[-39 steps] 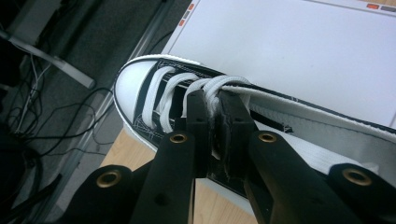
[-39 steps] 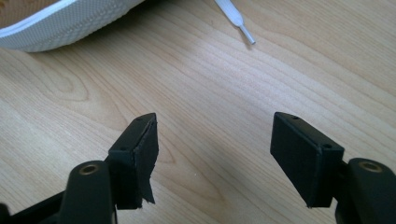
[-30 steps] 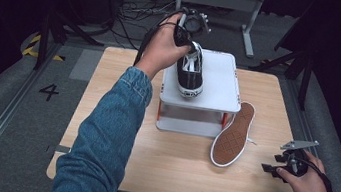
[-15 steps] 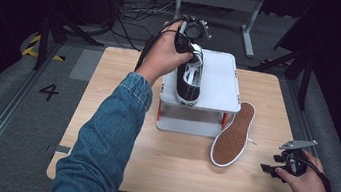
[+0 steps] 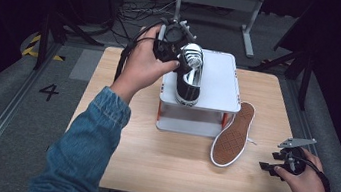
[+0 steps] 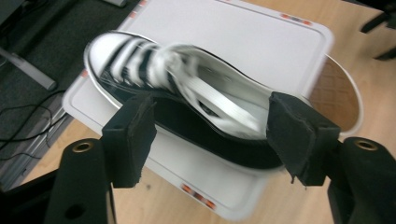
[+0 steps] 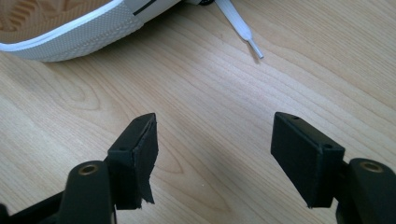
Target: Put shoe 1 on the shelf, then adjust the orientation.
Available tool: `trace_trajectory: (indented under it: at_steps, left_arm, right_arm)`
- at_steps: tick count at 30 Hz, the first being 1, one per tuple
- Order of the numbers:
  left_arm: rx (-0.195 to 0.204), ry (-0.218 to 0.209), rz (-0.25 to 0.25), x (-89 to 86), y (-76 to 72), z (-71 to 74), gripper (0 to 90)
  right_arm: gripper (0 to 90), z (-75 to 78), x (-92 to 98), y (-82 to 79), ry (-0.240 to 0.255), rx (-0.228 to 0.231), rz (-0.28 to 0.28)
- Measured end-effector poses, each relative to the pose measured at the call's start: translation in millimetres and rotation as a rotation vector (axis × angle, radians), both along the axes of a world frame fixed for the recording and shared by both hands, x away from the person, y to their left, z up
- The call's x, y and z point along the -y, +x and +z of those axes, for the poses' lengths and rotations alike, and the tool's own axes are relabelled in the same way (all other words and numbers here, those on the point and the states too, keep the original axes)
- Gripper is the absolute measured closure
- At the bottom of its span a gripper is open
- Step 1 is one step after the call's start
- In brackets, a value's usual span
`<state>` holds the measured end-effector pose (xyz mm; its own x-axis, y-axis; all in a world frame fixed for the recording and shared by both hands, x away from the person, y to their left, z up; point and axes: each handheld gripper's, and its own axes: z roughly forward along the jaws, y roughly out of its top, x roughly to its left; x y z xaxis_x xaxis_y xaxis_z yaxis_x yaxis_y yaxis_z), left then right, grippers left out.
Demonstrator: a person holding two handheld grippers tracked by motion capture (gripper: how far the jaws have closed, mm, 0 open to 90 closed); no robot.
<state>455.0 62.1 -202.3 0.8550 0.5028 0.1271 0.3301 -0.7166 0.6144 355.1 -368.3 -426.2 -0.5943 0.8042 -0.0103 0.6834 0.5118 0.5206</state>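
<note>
1. My left claw (image 5: 179,59) sits upper centre in the high view, at the far left edge of the white stand (image 5: 221,78). Its jaws have just been opening and now stand wide.
2. In the left gripper view the black-and-white sneaker (image 6: 187,112) lies beyond the two pads, which stand clear of it on either side, so I have hold of nothing there. The shoe is blurred, so I can't be sure whether it rests fully flat on the stand.
3. In the high view that sneaker (image 5: 190,73) is on the left part of the stand's top, toe toward the top of the frame.
4. The second sneaker (image 5: 231,135) leans sole-outward against the stand's right front corner, on the wooden table (image 5: 169,161).
5. My right claw (image 5: 278,161) hangs at lower right over bare wood, jaws spread wide and empty; in the right gripper view the second sneaker's sole edge (image 7: 70,28) is at upper left.
</note>
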Motion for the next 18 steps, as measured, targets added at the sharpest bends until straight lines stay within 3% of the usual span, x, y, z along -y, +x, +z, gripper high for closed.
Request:
trace_trajectory:
  at_steps: [1, 3, 8, 9, 11, 15, 18]
  left_arm:
    - [-0.011, 0.011, -0.02, -3.1, -15.3, -6.5, 32.8]
    - [-0.023, 0.011, -0.023, -4.3, -22.5, -10.9, 33.0]
    - [-0.088, -0.015, -0.019, -8.3, -44.5, -42.0, 34.7]
    - [-0.104, -0.02, -0.031, -7.7, -45.8, -47.4, 40.0]
    - [-0.14, -0.039, -0.053, -4.8, -48.2, -63.6, 41.4]
    - [-0.141, -0.059, -0.048, 2.6, -44.6, -85.2, 54.0]
    - [-0.144, -0.1, -0.033, 6.0, -40.5, -91.3, 64.2]
  right_arm:
    - [33.1, 0.7, -1.3, -0.1, -0.003, 0.001, 0.003]
    - [33.1, 1.0, -1.7, 0.0, -0.002, 0.001, 0.003]
    - [33.1, 3.3, -3.7, 0.3, -0.002, 0.008, 0.004]
    - [33.1, 3.9, -3.7, 1.2, -0.003, 0.009, 0.004]
    - [33.1, 4.9, -5.3, 2.7, -0.002, 0.013, 0.004]
    - [33.1, 3.1, -8.8, 5.6, -0.006, 0.007, 0.019]
    - [33.2, 2.3, -9.7, 7.0, -0.005, 0.006, 0.025]
